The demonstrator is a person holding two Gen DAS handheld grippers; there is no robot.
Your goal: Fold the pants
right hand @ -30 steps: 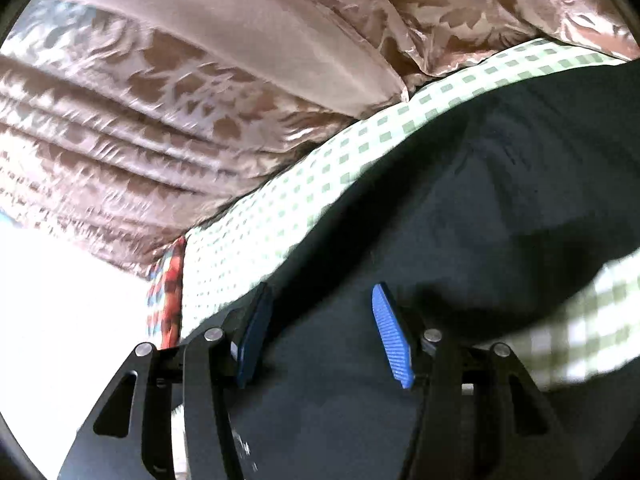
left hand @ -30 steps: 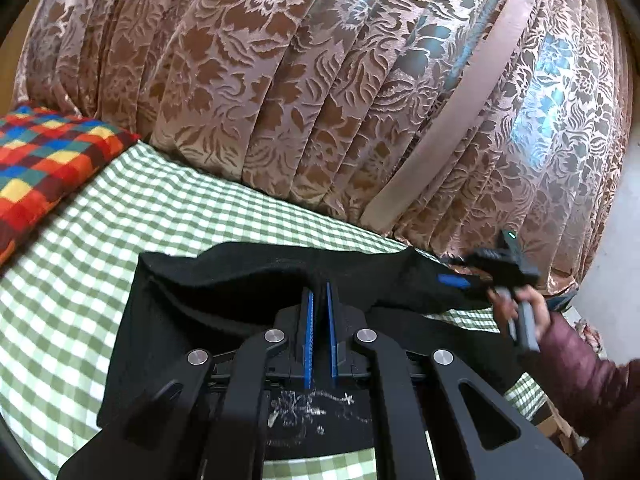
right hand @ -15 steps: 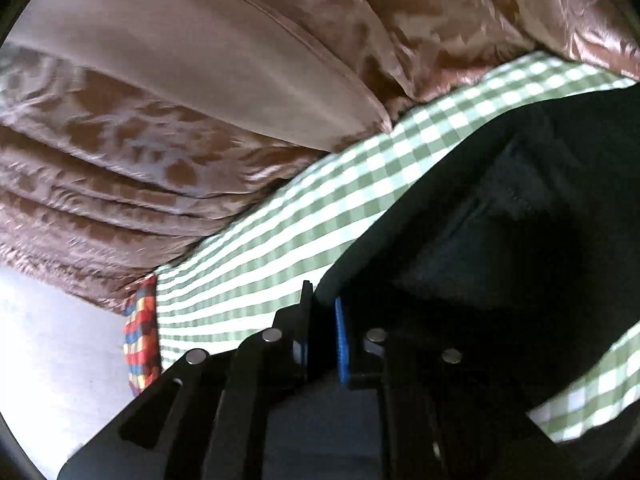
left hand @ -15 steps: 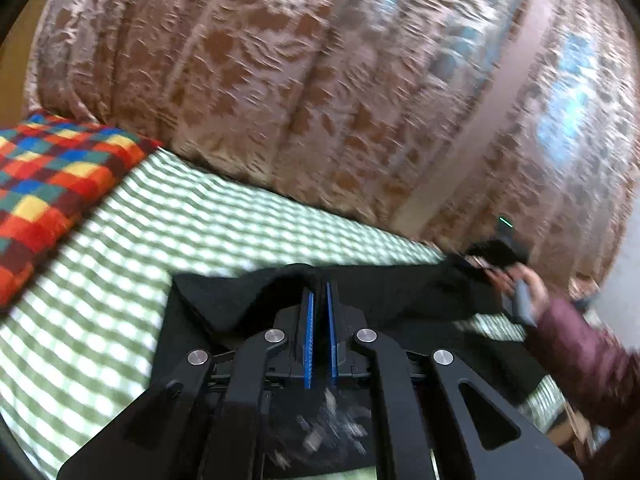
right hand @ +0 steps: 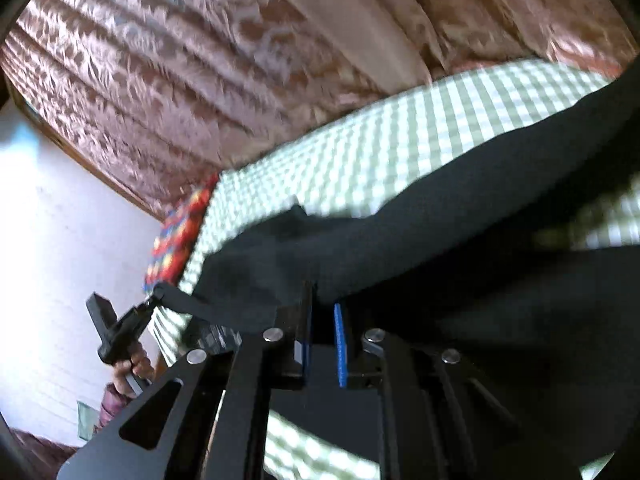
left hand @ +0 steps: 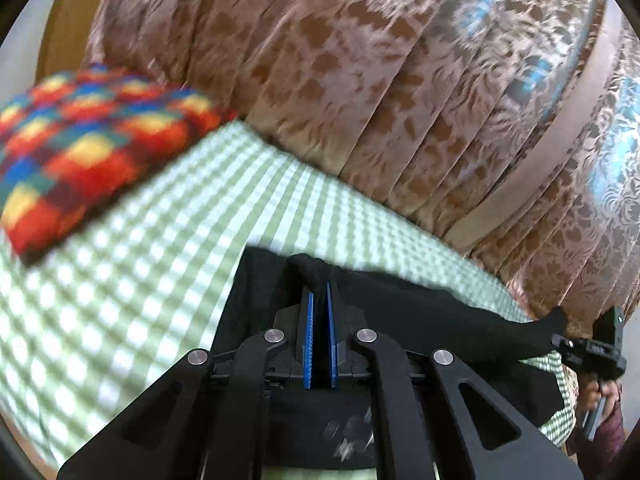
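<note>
Black pants [left hand: 400,312] lie on a green checked bed sheet [left hand: 132,280]. My left gripper [left hand: 319,300] is shut on a bunched edge of the pants and holds it just above the sheet. My right gripper [right hand: 323,312] is shut on another edge of the pants [right hand: 400,248]. The pants hang stretched between the two grippers. In the left wrist view the right gripper [left hand: 560,338] shows at the far right, pinching the fabric. In the right wrist view the left gripper [right hand: 154,296] shows at the left, holding the other end.
A brown floral curtain [left hand: 360,80] hangs behind the bed. A bright checked pillow [left hand: 80,148] lies at the left end of the sheet. A white wall [right hand: 52,260] is beyond the bed's end.
My right gripper has closed on the pants edge. Both grippers have lifted and drawn the fabric taut, and the left view has swung toward the pillow.
</note>
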